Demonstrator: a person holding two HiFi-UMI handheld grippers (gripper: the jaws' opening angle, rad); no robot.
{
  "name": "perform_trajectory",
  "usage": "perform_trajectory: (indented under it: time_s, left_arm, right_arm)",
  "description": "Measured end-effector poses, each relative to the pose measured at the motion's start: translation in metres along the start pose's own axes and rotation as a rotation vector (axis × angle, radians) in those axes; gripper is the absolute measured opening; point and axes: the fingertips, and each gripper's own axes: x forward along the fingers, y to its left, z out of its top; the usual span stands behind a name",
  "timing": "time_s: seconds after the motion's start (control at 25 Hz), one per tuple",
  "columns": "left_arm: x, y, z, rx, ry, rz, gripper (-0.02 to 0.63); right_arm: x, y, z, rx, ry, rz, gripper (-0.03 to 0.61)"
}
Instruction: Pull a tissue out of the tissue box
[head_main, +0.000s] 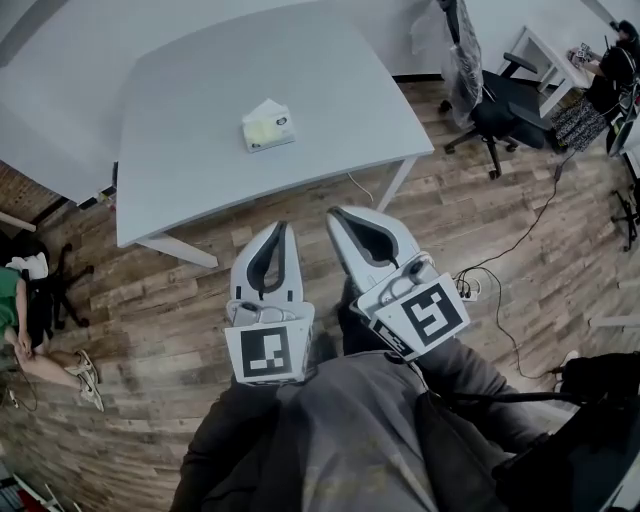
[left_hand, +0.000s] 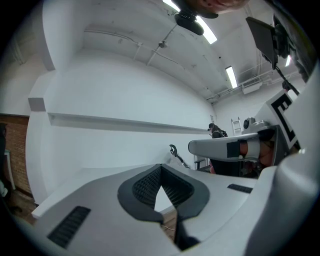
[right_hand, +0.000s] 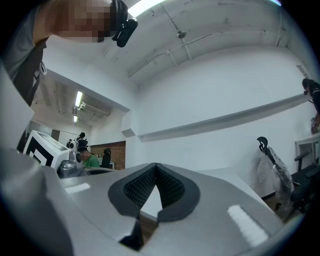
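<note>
We see the table (head_main: 330, 90) top as smooth, matt, pale laminate. The tissue box (head_main: 268, 127), at 12 o'clock from the grippers, looks like card w/ soft paper on top. Floor (head_main: 160, 330): worn wood planks, low sheen. Left gripper (head_main: 282, 230) & right gripper (head_main: 338, 214): matt grey plastic; pads (left_hand: 145, 187) black, ribbed, rubbery. Person's clothing (head_main: 340, 430): grey cloth.

The tissue box (head_main: 268, 126) sits on the bench (head_main: 180, 150), near its middle and well ahead of both claws. The left claw (head_main: 280, 232) and right claw (head_main: 336, 216) hang side by side over the floor (head_main: 150, 300), just short of the bench's near edge. An office chair (head_main: 497, 112) stands to the right of the bench. A power strip (head_main: 467, 289) lies on the floor to the right of the right claw.
</note>
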Motion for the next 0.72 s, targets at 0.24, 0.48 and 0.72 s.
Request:
perform_trajectory:
  time_s: [0.24, 0.48, 0.72]
  left_arm:
    - [0.072, 0.026, -0.012, -0.017, 0.019, 0.055, -0.002]
    - [0.157, 0.057, -0.021, -0.019, 0.031, 0.109, -0.002]
    - [0.219, 0.077, -0.019, -0.01, 0.053, 0.169, -0.002]
  right_arm:
    - [0.047, -0.059, -0.028, 0.037, 0.035, 0.013, 0.0]
    - [0.102, -0.116, -0.059, 0.081, 0.074, 0.064, 0.001]
    - [0.154, -0.163, -0.058, 0.092, 0.073, 0.135, 0.0]
